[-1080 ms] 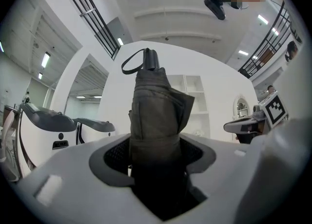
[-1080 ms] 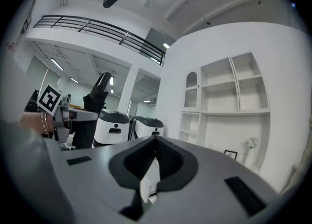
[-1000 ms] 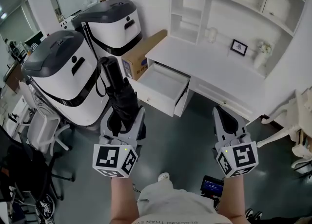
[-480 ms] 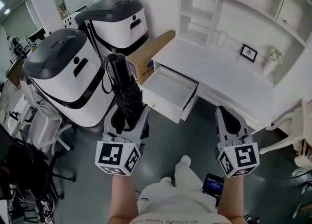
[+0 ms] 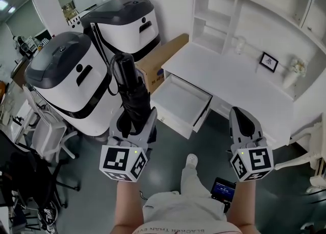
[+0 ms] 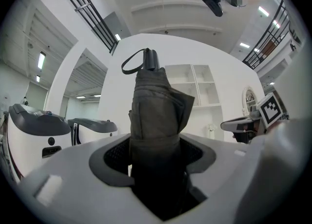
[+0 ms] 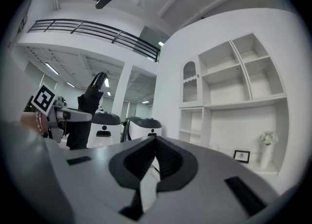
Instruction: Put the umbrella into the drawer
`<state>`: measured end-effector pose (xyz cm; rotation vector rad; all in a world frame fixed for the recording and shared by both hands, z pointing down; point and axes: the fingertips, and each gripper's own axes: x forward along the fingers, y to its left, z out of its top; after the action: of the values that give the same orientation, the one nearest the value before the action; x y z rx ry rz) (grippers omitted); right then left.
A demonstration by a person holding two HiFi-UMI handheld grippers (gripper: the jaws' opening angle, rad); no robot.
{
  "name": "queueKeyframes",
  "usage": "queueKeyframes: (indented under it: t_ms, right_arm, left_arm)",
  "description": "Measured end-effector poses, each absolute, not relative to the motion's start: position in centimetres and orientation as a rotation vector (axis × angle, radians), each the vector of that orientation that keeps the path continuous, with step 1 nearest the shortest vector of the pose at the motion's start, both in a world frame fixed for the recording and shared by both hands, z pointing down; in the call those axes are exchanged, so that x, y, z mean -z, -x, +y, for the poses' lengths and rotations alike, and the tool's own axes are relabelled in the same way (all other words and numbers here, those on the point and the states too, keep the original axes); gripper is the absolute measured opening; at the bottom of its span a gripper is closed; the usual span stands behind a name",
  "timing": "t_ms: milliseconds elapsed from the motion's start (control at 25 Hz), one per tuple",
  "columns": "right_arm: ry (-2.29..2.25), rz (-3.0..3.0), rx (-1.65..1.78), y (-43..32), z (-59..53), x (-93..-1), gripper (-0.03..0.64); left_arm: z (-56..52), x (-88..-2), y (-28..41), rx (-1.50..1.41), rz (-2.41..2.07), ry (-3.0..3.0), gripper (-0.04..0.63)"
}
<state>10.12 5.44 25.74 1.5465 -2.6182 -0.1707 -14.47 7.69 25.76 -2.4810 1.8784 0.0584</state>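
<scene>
the left gripper (image 5: 133, 120) has its fingers clamped on the folded umbrella (image 5: 130, 88). the drawer (image 5: 184, 98) is open and empty, so placing remains. the right gripper (image 5: 243, 122) has its fingers closed on nothing.

umbrella (image 5: 131, 93): its low end is hidden between the jaws of the left gripper (image 5: 133, 126).
drawer (image 5: 179, 100): its back part is hidden under the desk (image 5: 229, 75).
picture (image 5: 268, 62): too small to tell what it shows.
shelves (image 5: 211, 11): the top is cut off by the edge.
device (image 5: 223, 189): its blue screen is too small to read.
</scene>
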Motion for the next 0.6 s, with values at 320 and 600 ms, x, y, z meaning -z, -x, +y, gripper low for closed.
queueKeyframes:
  t_ms: [320, 600]
  right_arm:
    - [-1.508, -2.64, 0.169, -10.8, -2.9, -25.6, 0.008]
    - [-1.457, -2.651, 0.151, -11.7, -10.5, -26.0, 0.008]
  left_arm:
    - [0.0, -25.4, 13.7, -0.049, 1.912, 2.453, 0.272]
    - [-7.1, -26.4, 12.4, -0.027, 1.959, 2.454, 0.272]
